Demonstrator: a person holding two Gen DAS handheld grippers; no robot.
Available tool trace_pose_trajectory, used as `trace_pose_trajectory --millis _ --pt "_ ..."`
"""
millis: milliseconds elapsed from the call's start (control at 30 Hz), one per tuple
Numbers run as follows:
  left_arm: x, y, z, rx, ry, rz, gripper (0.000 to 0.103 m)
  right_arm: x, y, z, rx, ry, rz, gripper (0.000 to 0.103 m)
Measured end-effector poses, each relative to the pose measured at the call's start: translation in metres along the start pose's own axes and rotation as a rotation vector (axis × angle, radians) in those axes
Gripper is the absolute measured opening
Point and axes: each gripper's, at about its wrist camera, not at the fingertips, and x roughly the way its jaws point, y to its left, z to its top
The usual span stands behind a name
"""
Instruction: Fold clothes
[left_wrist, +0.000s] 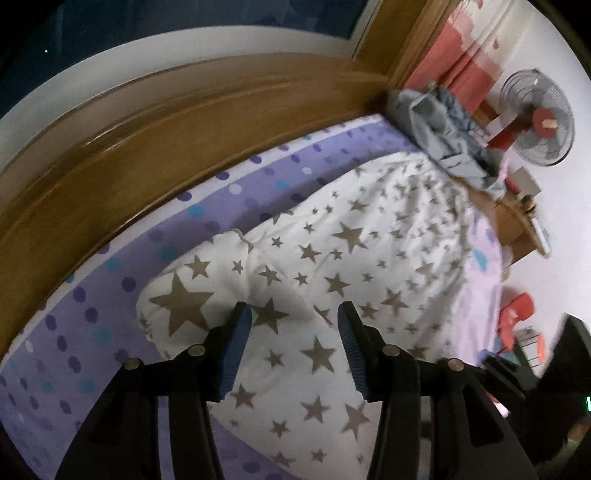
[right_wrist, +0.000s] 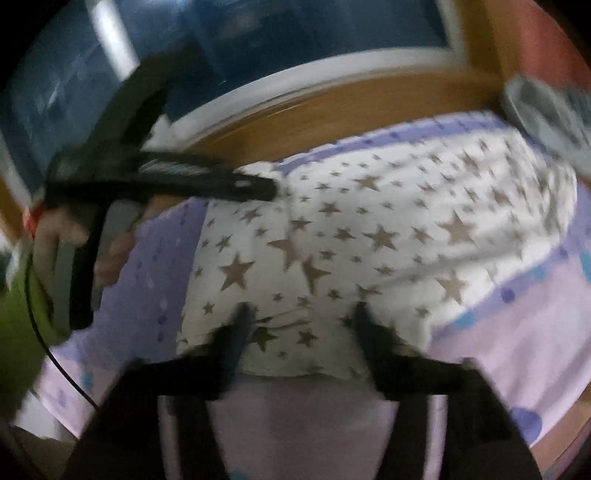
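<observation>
the left gripper (left_wrist: 294, 314) has two black plastic arms, each ending in a ribbed blue pad, with round silver screws (left_wrist: 196, 350) set along the linkage on both sides. the right gripper (right_wrist: 301, 314) is black too, its details lost in blur. seen from the right wrist, the other gripper's body is black with a grey handle (right_wrist: 64, 280), a thin black cable (right_wrist: 55, 360) trailing from it, beside a green sleeve (right_wrist: 22, 314).
</observation>
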Motion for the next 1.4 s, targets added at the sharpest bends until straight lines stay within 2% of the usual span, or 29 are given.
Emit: trace_pose_trajectory --millis 133,200,267,300,333,400,433,533,733,867,900,933,1067,1133,1200,1267,1333,1400 --pt "-0.006 0.003 -0.005 0.021 -0.009 -0.04 0.049 0.008 -0.013 0.012 0.122 0.0 0.092 0.063" --pt "-0.003 0.006 -0.008 0.021 -0.009 -0.058 0.049 0.018 -0.005 0.015 0.126 0.017 0.094 0.063" --pt "-0.005 0.01 -0.01 0.006 -0.024 -0.081 0.049 0.033 0.0 0.018 0.115 0.058 0.08 0.058" --pt "-0.007 0.012 -0.011 -0.001 -0.033 -0.094 0.049 0.038 0.004 0.019 0.106 0.073 0.072 0.048" --pt "-0.009 0.013 -0.011 -0.007 -0.042 -0.108 0.049 0.039 0.008 0.019 0.091 0.08 0.063 0.025" --pt "-0.013 0.016 -0.012 -0.018 -0.062 -0.136 0.049 0.037 0.018 0.02 0.065 0.086 0.047 0.012" --pt "-0.014 0.017 -0.011 -0.016 -0.07 -0.144 0.049 0.031 0.023 0.019 0.057 0.075 0.043 0.011" --pt "-0.014 0.02 -0.007 -0.008 -0.083 -0.165 0.049 0.018 0.033 0.015 0.049 0.051 0.022 0.011" --pt "0.01 0.021 0.001 0.003 -0.048 -0.175 0.049 0.031 0.024 0.004 0.085 0.07 -0.092 0.011" --pt "0.015 0.027 0.002 -0.022 -0.045 -0.2 0.049 0.034 0.021 0.004 0.074 0.06 -0.118 0.014" --pt "0.015 0.028 0.002 -0.028 -0.042 -0.204 0.049 0.031 0.021 0.004 0.072 0.056 -0.129 0.019" --pt "0.013 0.029 0.002 -0.034 -0.041 -0.208 0.049 0.027 0.024 0.004 0.064 0.047 -0.146 0.023" --pt "-0.005 0.026 0.004 -0.033 -0.086 -0.211 0.049 0.004 0.048 0.002 -0.039 -0.022 -0.235 0.024" --pt "-0.008 0.024 0.009 -0.01 -0.106 -0.22 0.049 0.0 0.066 0.002 -0.116 -0.047 -0.236 0.024" --pt "0.0 0.023 0.015 0.004 -0.088 -0.19 0.049 0.006 0.076 0.002 -0.157 -0.046 -0.22 0.024" --pt "0.012 0.024 0.02 0.013 -0.062 -0.14 0.049 0.02 0.077 -0.002 -0.158 -0.009 -0.226 0.024" --pt "0.019 0.033 0.022 -0.011 -0.05 -0.149 0.048 0.032 0.073 -0.007 -0.152 0.025 -0.236 0.024" --pt "0.026 0.041 0.023 -0.035 -0.039 -0.158 0.048 0.036 0.067 -0.01 -0.144 0.019 -0.236 0.024"
